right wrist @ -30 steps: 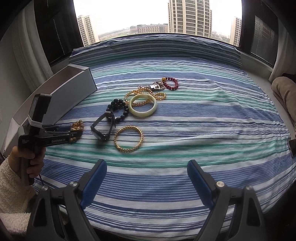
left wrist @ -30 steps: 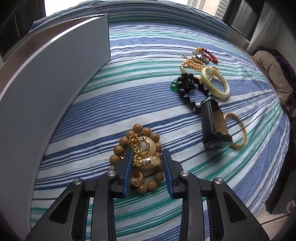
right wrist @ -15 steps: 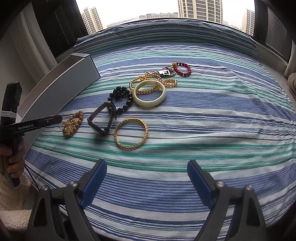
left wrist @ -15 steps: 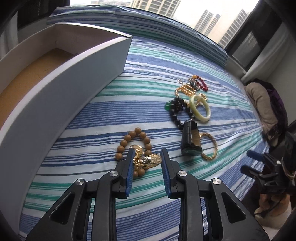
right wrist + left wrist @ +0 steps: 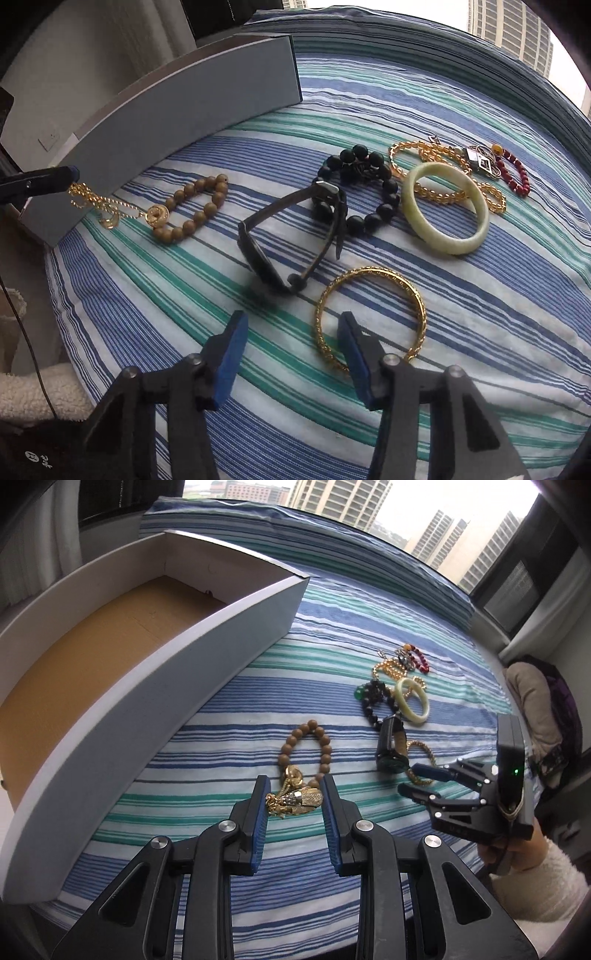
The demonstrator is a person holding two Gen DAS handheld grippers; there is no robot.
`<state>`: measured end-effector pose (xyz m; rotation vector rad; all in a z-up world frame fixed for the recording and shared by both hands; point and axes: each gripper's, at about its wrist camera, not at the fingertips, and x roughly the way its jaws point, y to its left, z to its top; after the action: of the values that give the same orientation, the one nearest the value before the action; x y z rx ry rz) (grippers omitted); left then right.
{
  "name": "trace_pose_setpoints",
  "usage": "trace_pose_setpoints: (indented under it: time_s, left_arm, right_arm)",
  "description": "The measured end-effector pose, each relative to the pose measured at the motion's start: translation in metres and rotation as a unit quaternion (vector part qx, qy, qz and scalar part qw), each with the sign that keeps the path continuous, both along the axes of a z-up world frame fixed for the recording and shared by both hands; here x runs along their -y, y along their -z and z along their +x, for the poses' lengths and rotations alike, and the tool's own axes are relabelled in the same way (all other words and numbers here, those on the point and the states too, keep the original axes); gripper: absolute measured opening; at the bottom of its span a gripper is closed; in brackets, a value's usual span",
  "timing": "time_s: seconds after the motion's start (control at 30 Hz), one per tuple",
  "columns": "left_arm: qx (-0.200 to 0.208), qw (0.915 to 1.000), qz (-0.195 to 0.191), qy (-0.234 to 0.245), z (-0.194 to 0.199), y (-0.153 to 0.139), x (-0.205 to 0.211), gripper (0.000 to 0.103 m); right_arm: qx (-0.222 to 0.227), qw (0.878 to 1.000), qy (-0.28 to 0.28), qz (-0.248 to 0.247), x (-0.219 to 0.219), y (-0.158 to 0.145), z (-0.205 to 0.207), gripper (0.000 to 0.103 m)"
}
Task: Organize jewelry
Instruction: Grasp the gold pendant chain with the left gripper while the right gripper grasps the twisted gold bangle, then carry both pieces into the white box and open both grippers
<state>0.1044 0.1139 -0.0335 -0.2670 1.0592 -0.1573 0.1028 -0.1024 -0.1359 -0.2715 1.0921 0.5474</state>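
left gripper (image 5: pixel 294 805): jaws narrow, pinched on a gold chain piece (image 5: pixel 293 797) that hangs clear of the bed in the right wrist view, trailing from the fingertips (image 5: pixel 55 177) toward the wooden bead bracelet (image 5: pixel 194 208). the bracelet lies on the striped bedspread (image 5: pixel 480 314), near the left edge of the bed, just beside the long wall of the open grey box (image 5: pixel 155 686). box floor is bare brown cardboard.

right gripper (image 5: pixel 291 343): jaws closing, partly open, pads not pressing on anything. the near rim of the gold bangle (image 5: pixel 369 317) lies between them, the right finger (image 5: pixel 351 354) over the inside of the ring. bangle flat on the bedspread, toward the near edge.

just beyond it: black watch (image 5: pixel 288 236) on its side, strap looped. behind that, black bead bracelet (image 5: pixel 365 184), pale green bangle (image 5: pixel 445 210) resting over a gold bead strand (image 5: pixel 443 173), and a red bead bracelet (image 5: pixel 515 173) farthest right. a sleeved hand (image 5: pixel 517 853) holds the right gripper.
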Motion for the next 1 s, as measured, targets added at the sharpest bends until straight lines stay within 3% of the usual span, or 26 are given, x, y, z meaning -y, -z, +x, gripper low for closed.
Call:
trace_pose_setpoints:
  time_s: [0.03,0.1,0.33,0.67,0.83,1.0]
  left_arm:
    - [0.0,1.0,-0.005,-0.003,-0.002,-0.002,-0.003,0.027]
    - [0.003,0.9999,-0.014,-0.009,-0.006,-0.007,-0.009,0.027]
    - [0.017,0.9991,-0.032,-0.022,-0.02,-0.039,-0.028,0.027]
    - [0.038,0.9949,-0.052,-0.078,-0.045,-0.078,-0.076,0.027]
    - [0.067,0.9899,-0.001,-0.125,-0.056,-0.117,-0.104,0.027]
    - [0.091,0.974,0.075,-0.194,-0.067,-0.143,-0.137,0.027]
  right_arm:
    - [0.007,1.0,-0.004,-0.013,-0.002,0.0,-0.001,0.021]
    - [0.0,1.0,0.007,-0.025,0.0,0.0,0.002,0.005]
    - [-0.015,0.999,0.028,0.035,0.016,-0.04,-0.012,0.005]
    - [-0.014,0.994,-0.031,0.1,-0.021,-0.113,-0.035,0.005]
    - [-0.003,0.989,-0.084,0.126,-0.068,-0.154,-0.025,0.005]
    - [0.029,0.981,-0.135,0.136,-0.129,-0.191,-0.009,0.005]
